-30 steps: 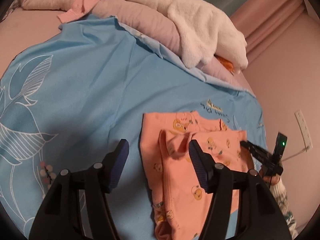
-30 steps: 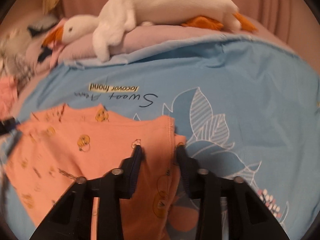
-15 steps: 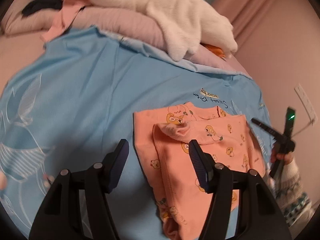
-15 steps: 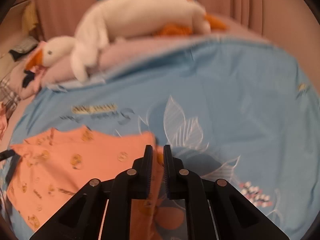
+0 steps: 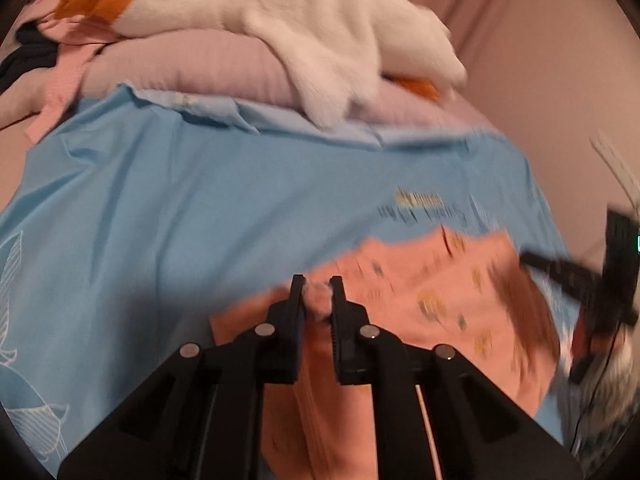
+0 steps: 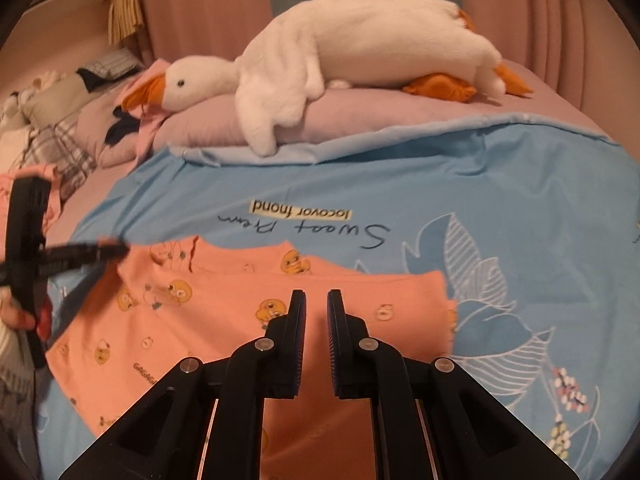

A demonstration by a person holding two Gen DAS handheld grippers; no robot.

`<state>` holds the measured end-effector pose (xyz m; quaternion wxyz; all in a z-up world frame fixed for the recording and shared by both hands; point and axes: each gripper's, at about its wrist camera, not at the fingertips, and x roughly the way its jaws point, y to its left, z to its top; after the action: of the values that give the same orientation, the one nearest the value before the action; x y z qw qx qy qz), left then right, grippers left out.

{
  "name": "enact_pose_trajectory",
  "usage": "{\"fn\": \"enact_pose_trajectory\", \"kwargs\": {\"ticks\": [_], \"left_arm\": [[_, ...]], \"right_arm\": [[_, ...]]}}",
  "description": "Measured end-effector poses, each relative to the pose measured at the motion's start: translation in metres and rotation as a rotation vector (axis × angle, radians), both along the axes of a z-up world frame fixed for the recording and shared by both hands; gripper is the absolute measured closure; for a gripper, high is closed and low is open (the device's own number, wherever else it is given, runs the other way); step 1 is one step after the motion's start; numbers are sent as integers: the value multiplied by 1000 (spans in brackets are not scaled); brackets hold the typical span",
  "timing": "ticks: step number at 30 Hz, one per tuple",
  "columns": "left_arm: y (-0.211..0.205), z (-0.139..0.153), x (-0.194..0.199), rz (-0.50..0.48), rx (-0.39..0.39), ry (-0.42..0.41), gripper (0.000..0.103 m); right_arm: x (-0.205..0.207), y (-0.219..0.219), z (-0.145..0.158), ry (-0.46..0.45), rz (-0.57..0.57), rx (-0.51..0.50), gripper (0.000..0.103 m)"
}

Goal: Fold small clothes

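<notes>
A small orange garment (image 6: 224, 312) with yellow cartoon prints lies spread on a blue sheet (image 6: 500, 208); it also shows in the left wrist view (image 5: 460, 300), blurred by motion. My left gripper (image 5: 317, 286) is shut on a bunched edge of the garment, pink-orange cloth showing between its fingers. My right gripper (image 6: 316, 300) hovers over the garment near its right edge, jaws nearly closed with a narrow gap and no cloth seen between them. Each gripper shows in the other's view, the left gripper (image 6: 28, 248) and the right gripper (image 5: 592, 280).
A white plush goose (image 6: 360, 52) lies on a mauve pillow (image 6: 224, 124) at the head of the bed. More pillows and clothes (image 6: 60, 120) pile at the far left. Pink curtains (image 6: 540, 12) hang behind. A wall (image 5: 560, 100) is on the right.
My left gripper moved in and closed on the garment's edge. My right gripper, earlier closing on the garment's right edge, now stands slightly apart over cloth that lies flatter and wider.
</notes>
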<state>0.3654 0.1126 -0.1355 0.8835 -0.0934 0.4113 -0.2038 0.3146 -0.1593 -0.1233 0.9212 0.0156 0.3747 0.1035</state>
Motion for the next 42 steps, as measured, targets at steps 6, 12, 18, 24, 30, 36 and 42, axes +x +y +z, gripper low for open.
{"fn": "enact_pose_trajectory", "kwargs": {"ticks": [6,12,18,24,30,36,42], "left_arm": [[8,-12,17,184,152,82,88],[42,8,-1,245,107,48,76],[22,21,-39,54,-7,53,55],[-8,-1,-54,-62,-13,131,55],[-15,-11,-56,-78,35,123,54],[-12,-12,-58,-63,43,128,54],[-12,-13,-57,-37,60,133,54]], "right_arm": [[11,10,-20,57,-24,-66,95],[21,20,-14,68,112,-19,67],[43,72,-8,57,376,-98,57],[61,102,-34,144,539,-261,57],[43,115,-38,129,654,-333,87],[21,133,-31,25,644,-475,98],[35,131,-39,31,492,-493,97]]}}
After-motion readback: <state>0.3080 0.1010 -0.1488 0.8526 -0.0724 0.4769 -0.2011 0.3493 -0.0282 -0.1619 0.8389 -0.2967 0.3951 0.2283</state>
